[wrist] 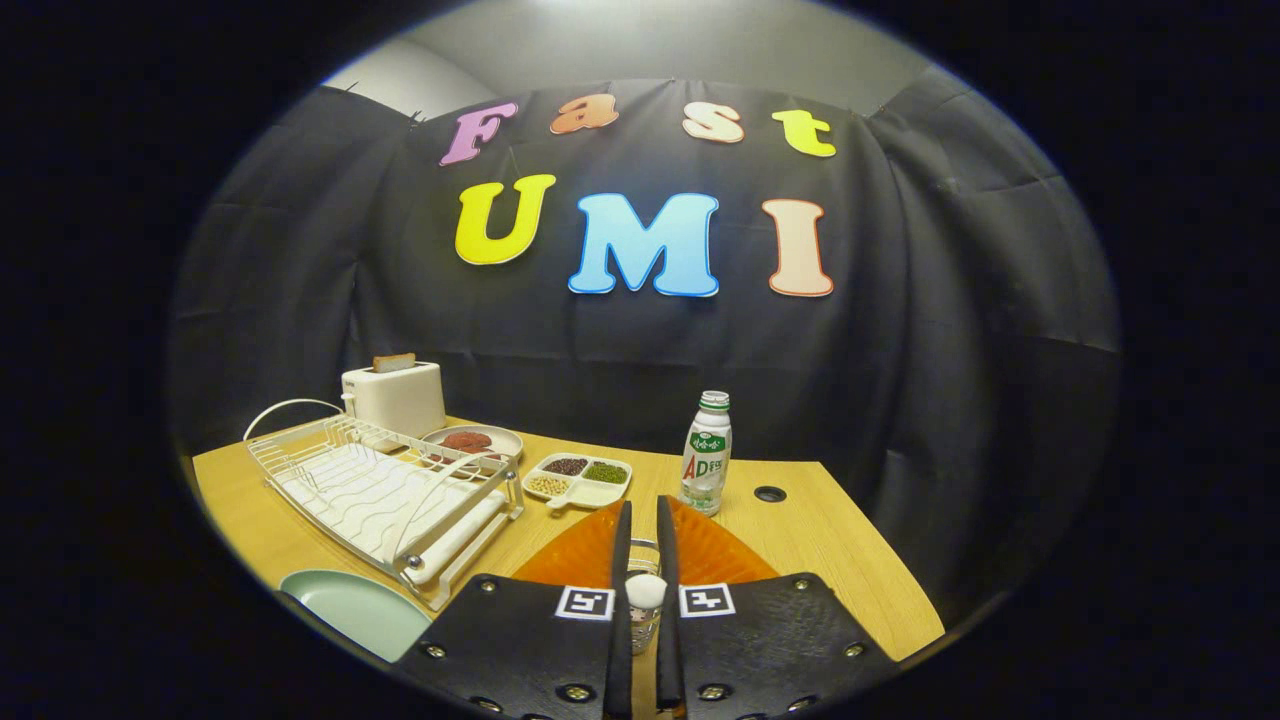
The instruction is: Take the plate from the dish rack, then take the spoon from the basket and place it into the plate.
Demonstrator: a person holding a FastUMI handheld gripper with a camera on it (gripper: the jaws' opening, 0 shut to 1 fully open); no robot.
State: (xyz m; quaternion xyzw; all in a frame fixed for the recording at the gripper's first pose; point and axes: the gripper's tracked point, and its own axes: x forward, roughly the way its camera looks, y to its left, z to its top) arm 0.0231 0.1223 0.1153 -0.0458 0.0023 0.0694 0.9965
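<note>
The tool (643, 520) has its fingers close together, clamped on a spoon (645, 598) whose handle runs along them. The plate (355, 607) lies on the tabletop (830, 540), off the dish rack (385, 490), to the tool's left. Next move, by judgement: swing left and lower.

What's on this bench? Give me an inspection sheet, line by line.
Surface: wooden table, grommet hole beside the bottle.
Job's things: dish rack empty; green plate on the table before it; orange basket under the tongs; spoon between them.
Clutter: toaster with bread, dish of red food, divided tray, bottle.
Grippers: tongs closed on the spoon's white end.
Cables: nothing seen.
Surroundings: black cloth wall.
</note>
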